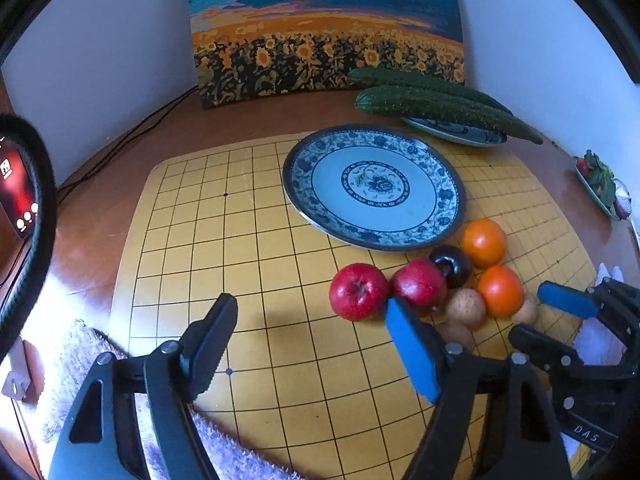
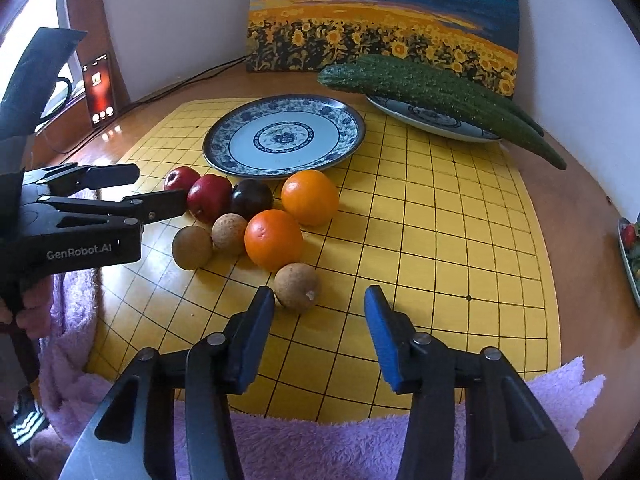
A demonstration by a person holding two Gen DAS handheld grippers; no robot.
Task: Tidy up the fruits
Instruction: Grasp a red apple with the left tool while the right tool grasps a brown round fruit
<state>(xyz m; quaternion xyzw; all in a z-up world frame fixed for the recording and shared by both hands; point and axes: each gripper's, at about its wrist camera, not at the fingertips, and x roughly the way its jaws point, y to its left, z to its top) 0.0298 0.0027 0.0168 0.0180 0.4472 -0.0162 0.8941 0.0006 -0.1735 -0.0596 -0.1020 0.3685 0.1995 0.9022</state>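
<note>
A cluster of fruit lies on the yellow grid board (image 2: 440,240) in front of an empty blue-and-white plate (image 2: 248,160): two red apples (image 1: 358,296) (image 2: 208,196), a dark plum (image 2: 252,198), two oranges (image 2: 310,196) (image 2: 274,238) and three brown round fruits (image 2: 298,286). My left gripper (image 1: 310,304) stands open just left of the nearer apple, with nothing between its fingers. My right gripper (image 2: 320,294) is open too, and the nearest brown fruit sits just ahead of its left finger, apart from the pads.
Two cucumbers (image 2: 432,92) rest on a second plate (image 2: 440,126) at the back right, before a sunflower painting (image 2: 380,20). A phone (image 2: 100,88) stands at the left. A purple fluffy cloth (image 2: 320,448) lies under the board's near edge. A dish of vegetables (image 1: 600,184) is at far right.
</note>
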